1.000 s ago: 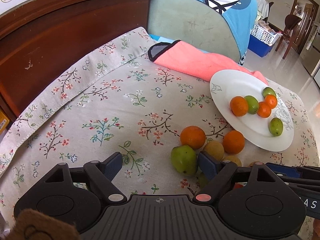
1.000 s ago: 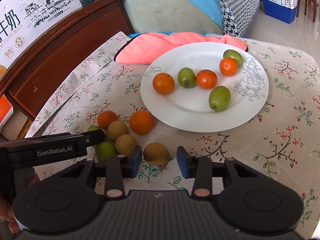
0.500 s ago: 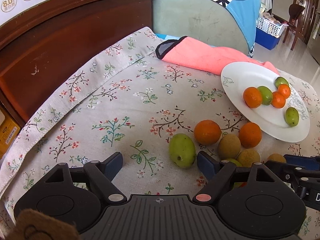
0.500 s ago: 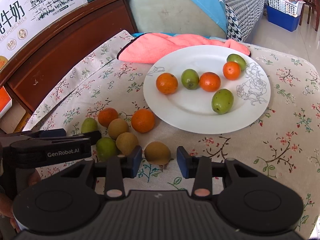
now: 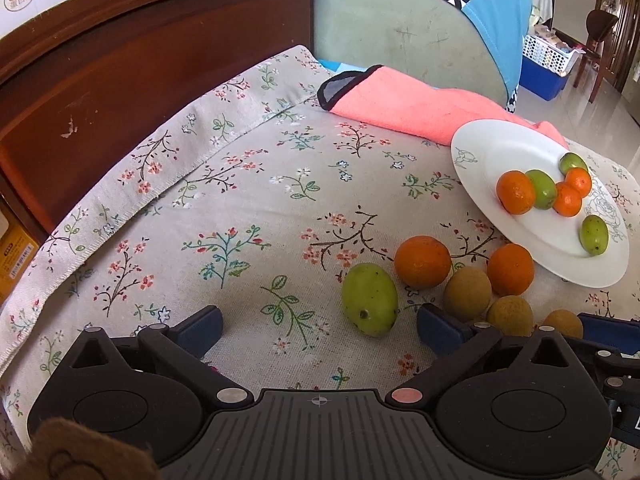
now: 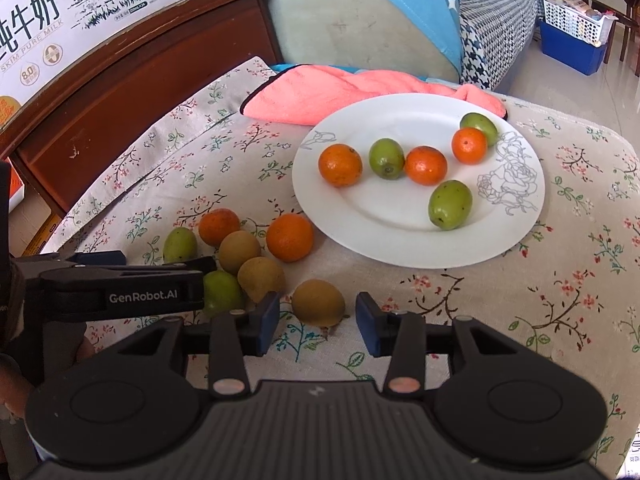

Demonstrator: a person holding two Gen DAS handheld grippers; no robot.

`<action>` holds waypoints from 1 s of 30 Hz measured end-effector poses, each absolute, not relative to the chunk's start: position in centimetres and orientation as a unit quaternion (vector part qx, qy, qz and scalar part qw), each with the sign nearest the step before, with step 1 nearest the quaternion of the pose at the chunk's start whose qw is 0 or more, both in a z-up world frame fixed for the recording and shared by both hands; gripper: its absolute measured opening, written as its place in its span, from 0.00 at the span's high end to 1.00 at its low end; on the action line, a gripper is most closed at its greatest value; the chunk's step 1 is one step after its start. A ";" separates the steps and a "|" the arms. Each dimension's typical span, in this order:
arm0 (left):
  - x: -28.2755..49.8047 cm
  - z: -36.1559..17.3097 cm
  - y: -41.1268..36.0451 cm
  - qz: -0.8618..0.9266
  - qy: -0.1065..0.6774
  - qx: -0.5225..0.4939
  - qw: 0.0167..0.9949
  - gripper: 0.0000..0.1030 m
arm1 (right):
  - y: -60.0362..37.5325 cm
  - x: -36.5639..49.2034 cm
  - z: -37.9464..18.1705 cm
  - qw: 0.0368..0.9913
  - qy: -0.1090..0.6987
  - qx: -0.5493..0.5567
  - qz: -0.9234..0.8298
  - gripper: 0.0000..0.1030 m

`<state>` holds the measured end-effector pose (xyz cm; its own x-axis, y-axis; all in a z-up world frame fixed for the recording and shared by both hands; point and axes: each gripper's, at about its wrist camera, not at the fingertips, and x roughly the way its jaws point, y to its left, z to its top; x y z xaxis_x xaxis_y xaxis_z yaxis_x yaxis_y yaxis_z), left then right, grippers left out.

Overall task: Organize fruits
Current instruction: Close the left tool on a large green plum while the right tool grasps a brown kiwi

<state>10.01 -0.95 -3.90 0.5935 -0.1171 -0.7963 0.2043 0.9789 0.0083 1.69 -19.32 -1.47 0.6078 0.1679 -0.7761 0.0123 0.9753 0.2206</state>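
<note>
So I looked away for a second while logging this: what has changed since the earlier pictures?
The left gripper swung left, so the green fruit now sits between its open fingers. The right gripper eased closer to the brown fruit and stays open around it. Nothing was gripped or released. The plate and its six fruits stayed put.

A plate (image 6: pixel 400 248) sits on the cloth (image 6: pixel 560 280) with six fruits on it. A towel (image 6: pixel 320 92) lies behind it. Left of the plate lies a cluster of loose fruits (image 6: pixel 256 252). One fruit (image 6: pixel 318 302) lies apart, nearest, between the right gripper's (image 6: pixel 316 320) fingers.
</note>
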 end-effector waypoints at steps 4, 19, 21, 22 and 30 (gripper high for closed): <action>10.1 -3.8 -1.0 -0.091 0.445 0.050 0.889 0.00 | -19.0 1.6 -1.4 0.893 0.439 0.090 0.043 0.59; 9.3 -2.9 -1.5 -0.106 0.414 0.054 0.903 0.69 | -19.5 1.6 -1.3 0.895 0.437 0.085 0.031 0.72; 9.2 -2.8 -1.4 -0.107 0.414 0.050 0.903 0.75 | -19.6 1.6 -1.2 0.895 0.436 0.087 0.029 0.72; 9.3 -2.8 -1.4 -0.107 0.414 0.048 0.902 0.75 | -19.6 1.6 -1.2 0.895 0.436 0.090 0.029 0.72; 9.4 -2.7 -0.1 -0.108 0.421 0.005 0.901 0.76 | -20.0 1.6 -1.2 0.893 0.439 0.098 0.026 0.72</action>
<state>9.44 -0.13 -2.66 0.6226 -0.1897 -0.7592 0.1985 0.9767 -0.0813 1.64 -19.96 -1.20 0.6131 0.1329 -0.7787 0.0398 0.9793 0.1984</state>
